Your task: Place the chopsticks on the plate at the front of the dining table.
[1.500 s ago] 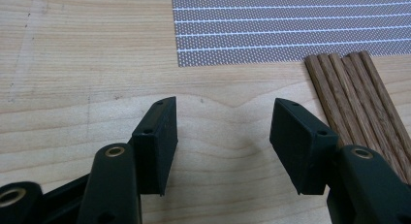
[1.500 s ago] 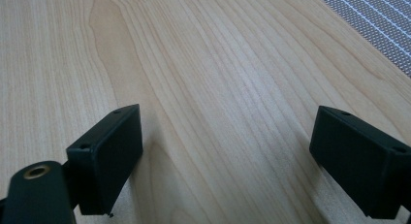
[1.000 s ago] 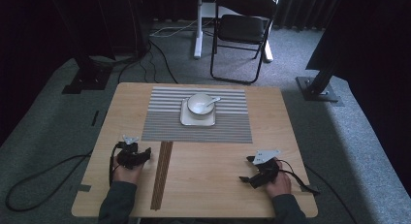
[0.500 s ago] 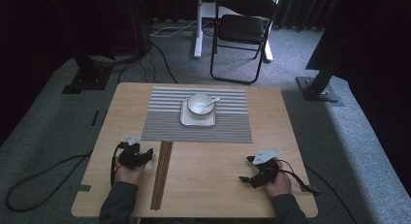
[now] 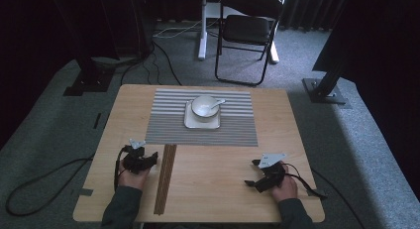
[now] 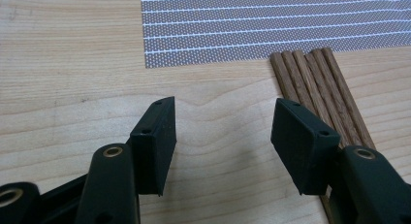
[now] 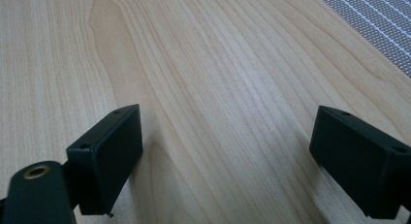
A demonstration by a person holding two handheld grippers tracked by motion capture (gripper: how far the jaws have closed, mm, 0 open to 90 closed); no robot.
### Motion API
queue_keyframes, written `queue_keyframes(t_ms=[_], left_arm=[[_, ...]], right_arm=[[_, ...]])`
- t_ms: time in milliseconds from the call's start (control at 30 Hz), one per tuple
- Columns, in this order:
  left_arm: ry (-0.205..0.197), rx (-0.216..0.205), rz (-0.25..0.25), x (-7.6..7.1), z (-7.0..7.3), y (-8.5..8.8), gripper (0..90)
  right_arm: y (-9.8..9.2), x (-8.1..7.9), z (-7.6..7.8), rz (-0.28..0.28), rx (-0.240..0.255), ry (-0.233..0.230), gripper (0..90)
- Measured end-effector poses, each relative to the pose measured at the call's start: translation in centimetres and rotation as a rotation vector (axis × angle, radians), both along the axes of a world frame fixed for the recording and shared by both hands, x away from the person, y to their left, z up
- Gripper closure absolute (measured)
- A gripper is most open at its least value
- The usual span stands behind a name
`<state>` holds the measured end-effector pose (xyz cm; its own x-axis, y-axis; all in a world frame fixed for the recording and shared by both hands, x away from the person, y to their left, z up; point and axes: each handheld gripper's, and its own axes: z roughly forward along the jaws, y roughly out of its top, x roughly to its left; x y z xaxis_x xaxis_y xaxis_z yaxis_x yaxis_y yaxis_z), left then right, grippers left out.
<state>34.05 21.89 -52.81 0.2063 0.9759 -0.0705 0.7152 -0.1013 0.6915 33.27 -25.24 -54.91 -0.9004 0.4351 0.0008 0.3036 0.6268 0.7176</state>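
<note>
Two grippers low over the wooden table (image 5: 213, 189), left gripper (image 6: 223, 136) jaws spread, bundle of brown chopsticks (image 6: 320, 88) at its 2 o'clock, right jaw just above them, striped placemat (image 6: 271, 25) at 12 o'clock, right gripper (image 7: 223, 161) jaws wide apart over bare wood.

Dark brown wooden chopsticks (image 5: 165, 178) lie bundled side by side, flat on the table. They run from 6 to 12 o'clock, far tips touching the striped mat's (image 5: 200, 130) near edge.
</note>
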Motion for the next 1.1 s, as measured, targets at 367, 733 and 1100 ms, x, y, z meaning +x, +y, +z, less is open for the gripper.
queue_keyframes(t_ms=[367, 733, 1100], left_arm=[[-0.009, -0.013, -0.022, -0.22, 0.2, -0.49, 42.3], [-0.013, -0.018, -0.03, -0.39, 0.32, -0.76, 42.4], [-0.016, -0.015, -0.04, -0.49, 0.37, -0.94, 42.4]], right_arm=[[0.0, 0.0, 0.0, 0.0, 0.0, 0.0, 11.1], [0.0, 0.0, 0.0, 0.0, 0.0, 0.0, 11.1], [0.0, 0.0, 0.0, 0.0, 0.0, 0.0, 11.1]])
